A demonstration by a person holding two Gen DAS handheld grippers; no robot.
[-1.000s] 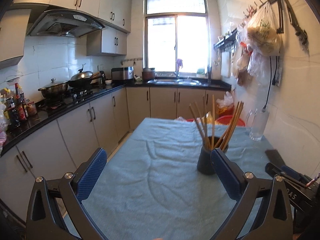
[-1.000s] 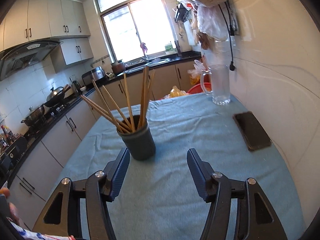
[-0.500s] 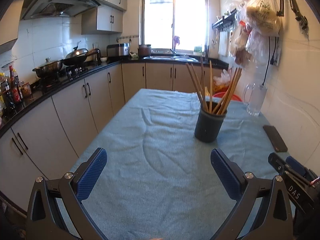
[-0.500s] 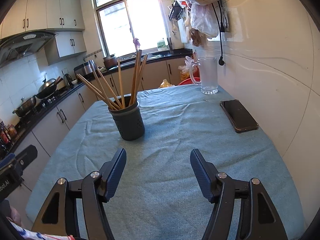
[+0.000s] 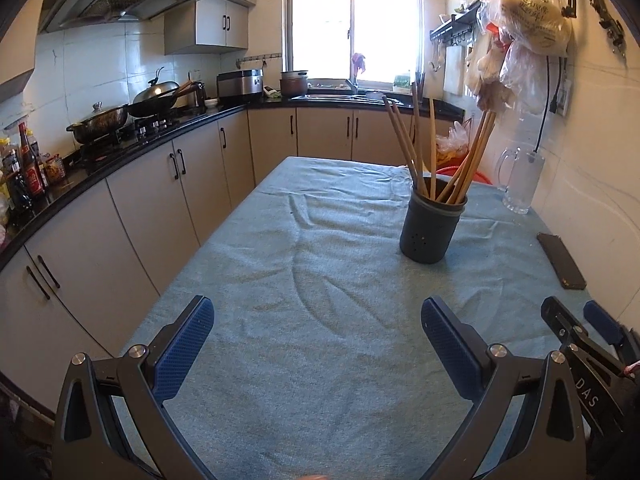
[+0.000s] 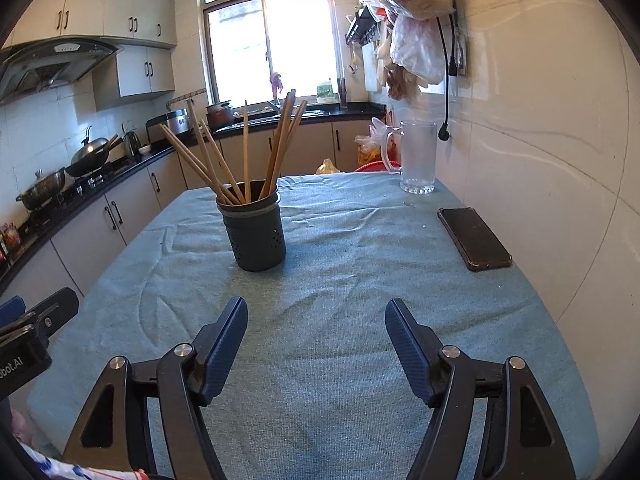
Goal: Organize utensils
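Both tongs, left tongs (image 5: 316,322) and right tongs (image 6: 314,322), gape empty, the right's jaws just widened; we should close centrally on one chopstick (image 6: 246,152) in the holder (image 6: 256,236).

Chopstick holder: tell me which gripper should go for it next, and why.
Probably the right gripper. Its jaws are open and empty, having just been opening, and the holder of chopsticks stands almost straight ahead. For the left gripper, also open and empty, the holder sits further off to its right.
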